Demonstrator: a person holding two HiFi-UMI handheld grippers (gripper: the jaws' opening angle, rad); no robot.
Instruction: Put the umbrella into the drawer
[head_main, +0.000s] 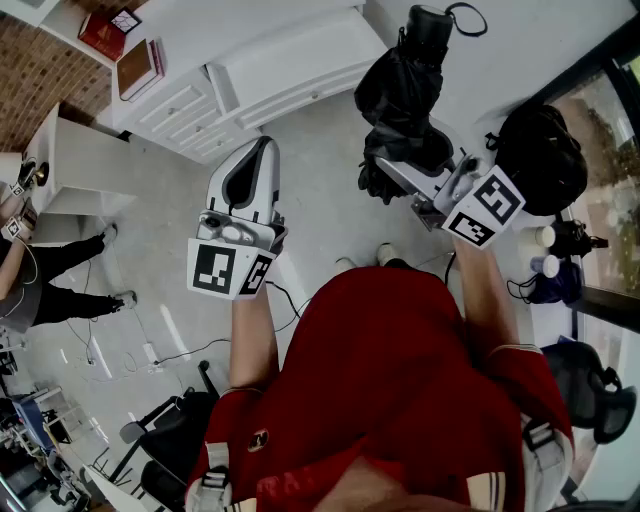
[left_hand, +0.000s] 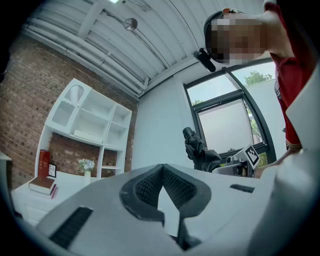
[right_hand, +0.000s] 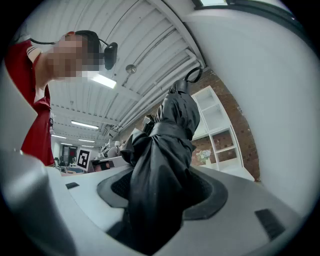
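Black folded umbrella sits lengthwise in the right gripper, handle end pointing away from the person. Jaws are clamped around its fabric. The left gripper is pinched together, empty.

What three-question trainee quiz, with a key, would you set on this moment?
1. True or false: the right hand-held gripper is closed on the black umbrella.
2. What is between the jaws of the left hand-held gripper? A a book; B nothing; C the umbrella.
3. In a word: is the umbrella inside the white drawers yet?
Key: 1 true; 2 B; 3 no, the right hand-held gripper holds it in the air.
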